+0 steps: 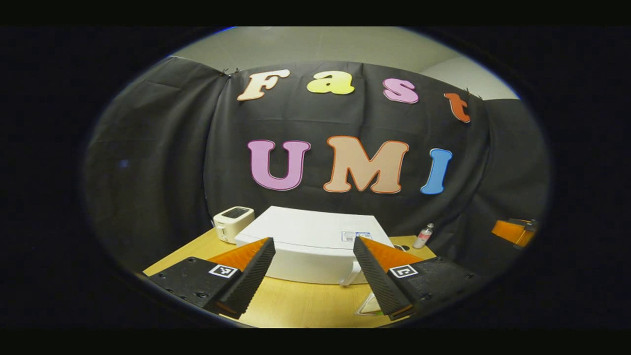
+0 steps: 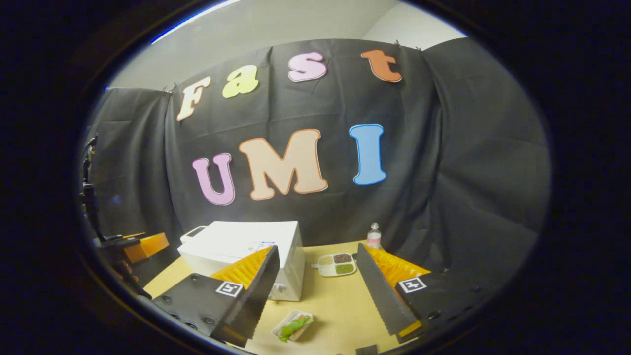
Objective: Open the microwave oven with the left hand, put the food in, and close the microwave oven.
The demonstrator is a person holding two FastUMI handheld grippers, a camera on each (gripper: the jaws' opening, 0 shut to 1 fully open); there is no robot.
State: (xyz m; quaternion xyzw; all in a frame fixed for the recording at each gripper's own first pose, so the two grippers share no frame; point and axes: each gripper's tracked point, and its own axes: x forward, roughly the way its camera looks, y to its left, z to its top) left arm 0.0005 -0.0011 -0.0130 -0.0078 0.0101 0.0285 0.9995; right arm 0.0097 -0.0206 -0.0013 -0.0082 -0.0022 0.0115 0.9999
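A white toaster [image 1: 233, 223], a small bottle [image 2: 374, 236] and a 3-compartment tray [image 2: 337, 264] — all on the wooden table [image 2: 340, 310]

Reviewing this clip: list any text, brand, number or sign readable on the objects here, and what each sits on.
No text on the objects can be read.
Sticker on top of the microwave oven: printed lines, too small and blurred.
Small bottle at the back of the table: label too small.
Toaster: no lettering legible.
Left gripper and right gripper: square patterned marker tags on the fingers, no words.

toaster [image 1: 233, 223] left of microwave [image 1: 310, 241], on table [image 1: 305, 305]
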